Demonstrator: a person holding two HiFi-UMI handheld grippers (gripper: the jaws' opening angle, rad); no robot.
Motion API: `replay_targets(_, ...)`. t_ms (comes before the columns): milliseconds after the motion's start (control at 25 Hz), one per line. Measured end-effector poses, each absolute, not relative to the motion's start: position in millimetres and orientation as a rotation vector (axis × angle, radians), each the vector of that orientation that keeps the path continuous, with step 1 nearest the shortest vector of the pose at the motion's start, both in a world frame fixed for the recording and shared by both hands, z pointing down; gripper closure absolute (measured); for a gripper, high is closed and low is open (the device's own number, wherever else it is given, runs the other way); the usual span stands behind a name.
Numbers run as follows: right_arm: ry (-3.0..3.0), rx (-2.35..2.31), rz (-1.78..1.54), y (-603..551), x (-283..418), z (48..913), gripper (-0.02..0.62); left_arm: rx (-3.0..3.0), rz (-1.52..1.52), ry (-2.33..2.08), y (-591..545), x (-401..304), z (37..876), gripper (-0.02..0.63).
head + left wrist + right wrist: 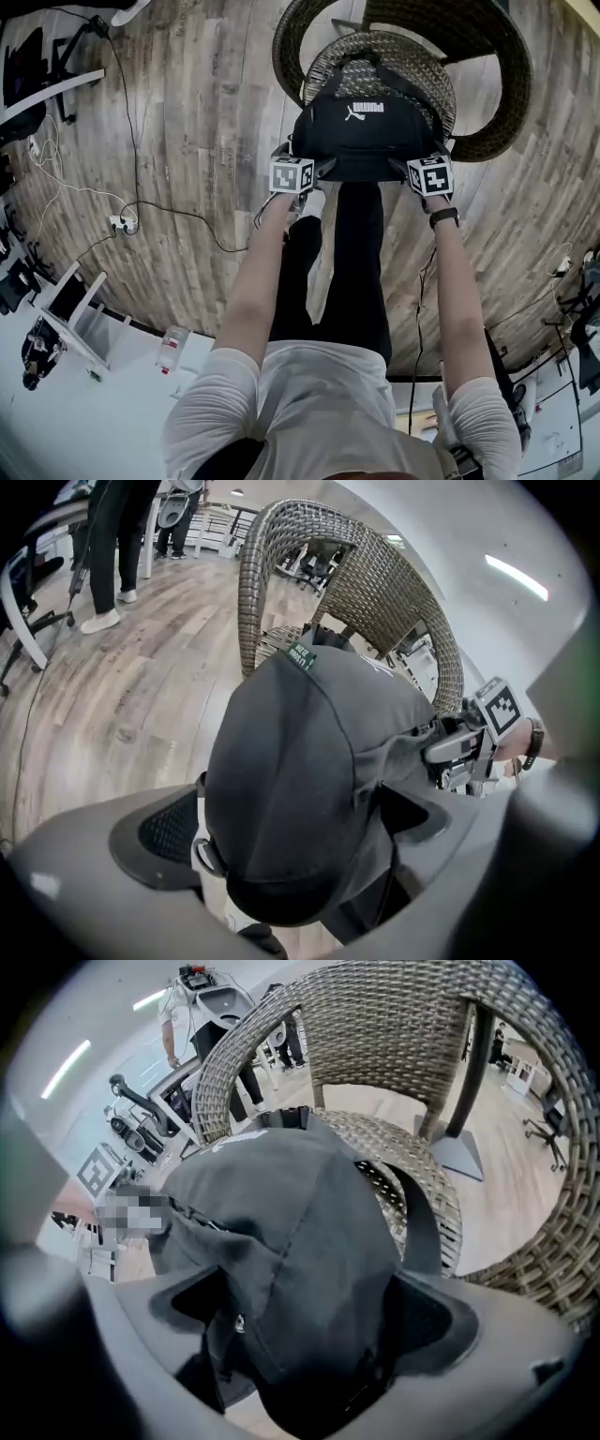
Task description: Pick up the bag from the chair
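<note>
The fingers (155, 832) of the left gripper (302, 167) stood wide apart, unpressed, straddling one end of the black bag (364, 127). The right gripper (424, 169) straddled the other end the same way, probably spread to take the bulky ends together. The bag sat at the front of the wicker chair (492, 103).

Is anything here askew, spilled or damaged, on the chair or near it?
Nothing stands out. The black bag lies intact and level on the wicker chair. Only loose cables trail across the wooden floor, which is untidy but not damage.
</note>
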State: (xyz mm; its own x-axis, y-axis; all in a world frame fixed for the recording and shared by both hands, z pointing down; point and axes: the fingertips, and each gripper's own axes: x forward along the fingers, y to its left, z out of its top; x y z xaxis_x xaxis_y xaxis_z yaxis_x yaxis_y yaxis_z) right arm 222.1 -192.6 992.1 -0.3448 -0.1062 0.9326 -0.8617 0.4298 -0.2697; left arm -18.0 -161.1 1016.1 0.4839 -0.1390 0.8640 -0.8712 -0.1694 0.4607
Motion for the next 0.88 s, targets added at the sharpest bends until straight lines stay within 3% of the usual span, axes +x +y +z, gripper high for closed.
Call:
replay_targets(320,-1.812,0.801,1.123,-191.7,218.4,1004.4,0.071,1.623,0.772,-0.805,-167.3,-6.6,1024.1,0.034)
replay_targets(440,-1.8,0.834,1.148,-192.3,218.7,1004.7,0.071,1.646,0.757,-0.811,-173.1,1.3,1017.0,0.156)
replay_targets(600,-1.811,0.835,1.166,-193.5,214.8,998.8,0.083,1.648,0.779,-0.785,-177.0,5.4,1009.8,0.213)
replay_targets(720,-1.81,0.815,1.171,-191.8,210.8,996.2,0.124,1.685,0.811,-0.762,-178.5,8.9,1002.6,0.281)
replay_targets(880,-1.81,0.79,1.157,-194.1,201.3,988.6,0.266,1.748,0.864,-0.751,-184.2,17.1,989.5,0.377)
